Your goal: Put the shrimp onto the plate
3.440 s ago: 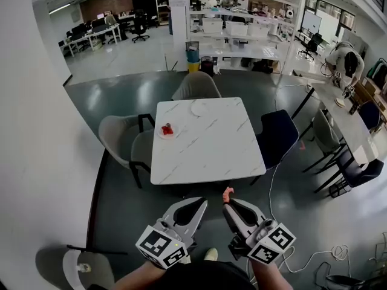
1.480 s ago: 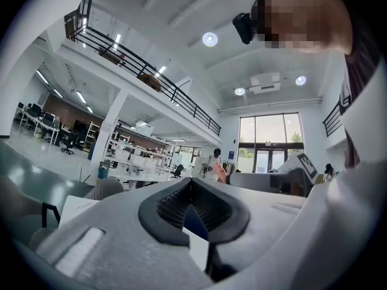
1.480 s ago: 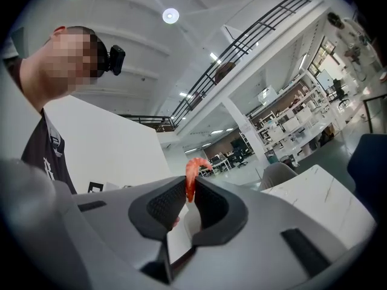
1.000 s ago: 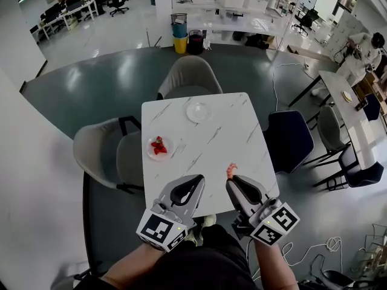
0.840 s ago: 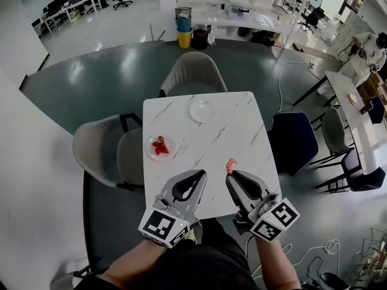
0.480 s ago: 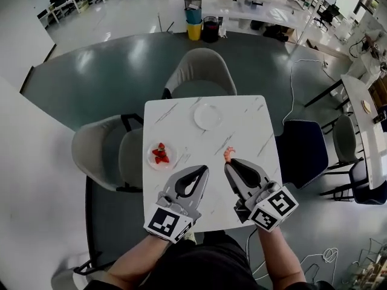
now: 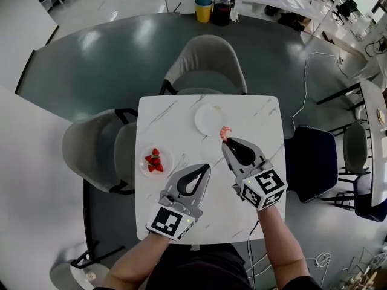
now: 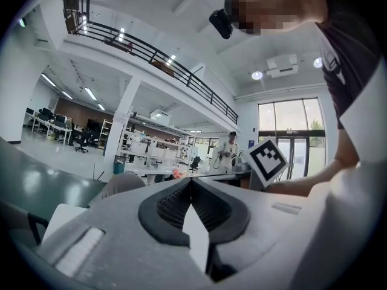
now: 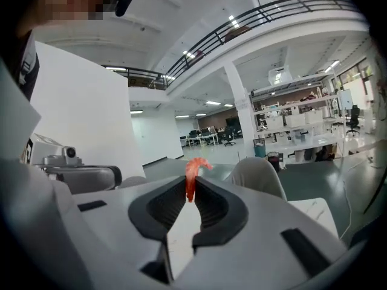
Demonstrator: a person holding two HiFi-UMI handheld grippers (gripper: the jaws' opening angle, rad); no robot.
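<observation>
Since the frame half a second ago, the right gripper [image 7: 225,141] has reached forward over the table [image 7: 181,125], carrying the shrimp [image 7: 225,131] from mid-table to the plate's near right rim.

Nearest the camera in the head view, the person's two forearms extend over the near edge of the white marbled table. Each hand holds a grey gripper with a marker cube at its back.

The left gripper [image 7: 204,167] hangs over the near half of the table. In the left gripper view its jaws meet at the tips, with nothing between them [image 8: 191,183].

To its left, near the table's left edge, sits a small dish [image 7: 165,170] of strawberries [image 7: 153,161], well apart from both grippers.

The right gripper is further forward. In the right gripper view its jaws [image 9: 189,189] are clamped on the orange-pink shrimp [image 9: 191,177], which stands upright between the tips with its curled end poking above them.

In the head view the shrimp overlaps the near right rim of the empty white plate [image 7: 204,117]. Whether it touches the plate cannot be told.

Around the table stand a grey chair [image 7: 205,62] on the far side, another grey chair [image 7: 91,150] on the left and a dark blue chair [image 7: 313,162] on the right.

Beyond, on the glossy floor, stand a yellow bin [image 7: 203,12] and a dark bin [image 7: 222,12].
</observation>
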